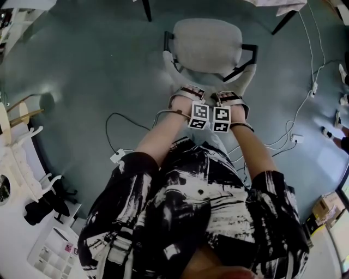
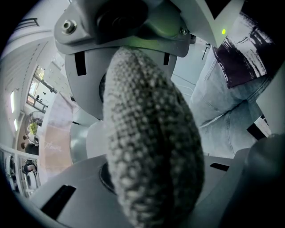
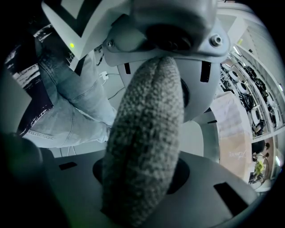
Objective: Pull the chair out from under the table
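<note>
Chair: stands on the grey floor, directly in front of the person, with its grey upholstered seat fully exposed. The edge of the worktop and its dark legs lie just beyond it, at the far side of the floor. White cables run across the floor to the right of the chair.

Left gripper and right gripper: side by side, pointing steeply down at the near side of the chair. Each gripper's jaws are narrow and clamped on the woven grey backrest, which fills the gap between them.
</note>
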`<state>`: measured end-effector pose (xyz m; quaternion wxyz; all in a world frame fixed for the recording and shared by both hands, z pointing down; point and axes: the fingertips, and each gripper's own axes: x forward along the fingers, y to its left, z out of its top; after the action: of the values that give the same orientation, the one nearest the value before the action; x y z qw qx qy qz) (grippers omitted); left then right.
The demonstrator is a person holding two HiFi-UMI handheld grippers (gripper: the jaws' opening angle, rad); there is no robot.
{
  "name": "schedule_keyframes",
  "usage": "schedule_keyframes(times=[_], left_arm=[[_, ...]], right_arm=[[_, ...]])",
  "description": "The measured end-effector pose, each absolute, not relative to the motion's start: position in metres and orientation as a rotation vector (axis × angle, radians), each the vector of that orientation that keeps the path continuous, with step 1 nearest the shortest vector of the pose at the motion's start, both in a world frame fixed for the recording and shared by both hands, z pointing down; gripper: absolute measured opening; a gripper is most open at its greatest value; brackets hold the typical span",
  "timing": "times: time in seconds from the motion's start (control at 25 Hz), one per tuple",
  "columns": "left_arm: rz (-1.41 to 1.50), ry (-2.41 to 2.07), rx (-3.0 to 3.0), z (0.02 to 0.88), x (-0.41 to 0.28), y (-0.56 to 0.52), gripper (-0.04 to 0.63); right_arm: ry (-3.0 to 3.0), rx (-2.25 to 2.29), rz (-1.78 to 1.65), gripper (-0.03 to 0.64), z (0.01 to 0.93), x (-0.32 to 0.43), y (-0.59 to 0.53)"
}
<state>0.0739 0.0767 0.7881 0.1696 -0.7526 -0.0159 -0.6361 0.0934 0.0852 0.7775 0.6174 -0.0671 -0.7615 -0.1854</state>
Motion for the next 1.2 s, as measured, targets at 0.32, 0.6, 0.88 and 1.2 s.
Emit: schedule_keyframes(times=[0.32, 0.6, 0.88, 1.2], left_arm=[[-1.806, 0.016, -2.145, 0.791, 0.079, 0.074, 0.156], [-1.800, 0.164, -2.269, 0.757, 0.042, 0.075, 0.202], [-1.527, 0.514, -2.483, 0.623, -0.016, 0.072, 0.175], [-0.456, 1.096, -2.826, 0.333, -0.009, -0.008, 0.106]], right_arm=[[-1.758, -0.163, -0.440, 0.140, 0.782, 0.099, 0.089], [-1.852, -0.185, -0.471, 0.183, 0.745, 0.095, 0.096], [-2.081, 0.036, -0.458, 0.181, 0.618, 0.107, 0.095], [-2.807, 0.795, -0.224, 0.178, 0.310, 0.083, 0.006]])
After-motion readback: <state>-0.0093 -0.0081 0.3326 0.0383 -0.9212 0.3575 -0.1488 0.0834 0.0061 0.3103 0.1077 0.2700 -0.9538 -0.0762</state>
